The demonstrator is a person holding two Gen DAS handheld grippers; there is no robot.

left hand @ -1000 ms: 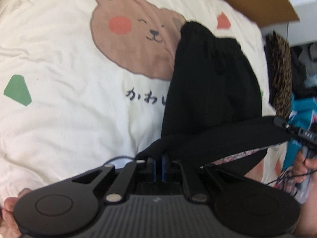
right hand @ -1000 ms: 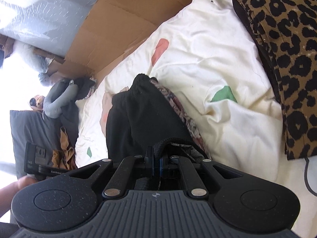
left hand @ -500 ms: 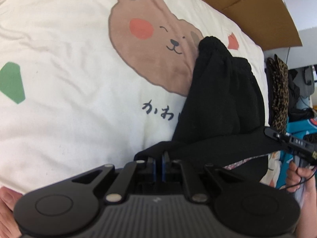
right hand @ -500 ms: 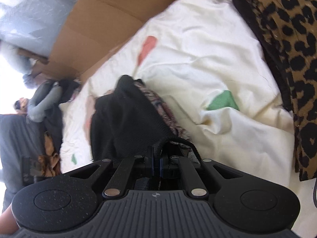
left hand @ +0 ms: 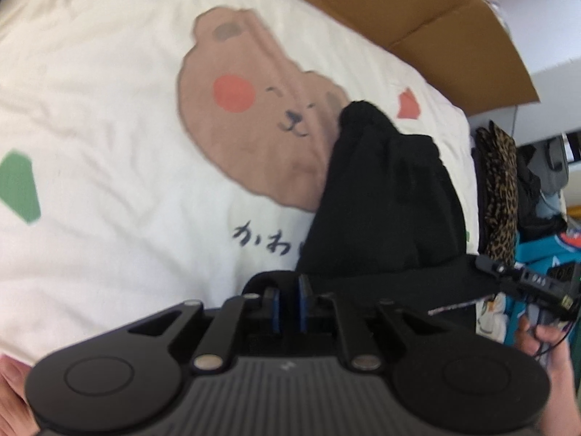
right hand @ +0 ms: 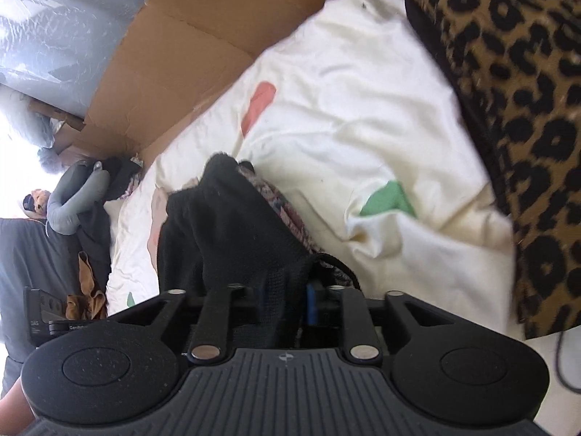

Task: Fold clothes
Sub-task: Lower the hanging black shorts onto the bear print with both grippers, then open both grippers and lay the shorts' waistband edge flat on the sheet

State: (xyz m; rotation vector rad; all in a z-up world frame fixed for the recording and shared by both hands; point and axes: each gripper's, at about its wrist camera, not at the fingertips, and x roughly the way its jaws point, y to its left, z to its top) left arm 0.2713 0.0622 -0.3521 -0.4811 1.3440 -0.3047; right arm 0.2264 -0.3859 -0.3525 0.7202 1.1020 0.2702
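With both hand-held grippers, left [left hand: 287,299] and right [right hand: 285,301], clamped on the black garment [left hand: 385,203], I keep its stretched edge level above the bed [left hand: 109,109].

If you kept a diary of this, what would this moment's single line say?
fold clothes | black garment on bear blanket | left gripper and right gripper pinch near edge

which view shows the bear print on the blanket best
The left wrist view: the bear print shows nearly whole, one edge hidden by the black garment. The right wrist view shows only a pale sliver of it beside that garment.
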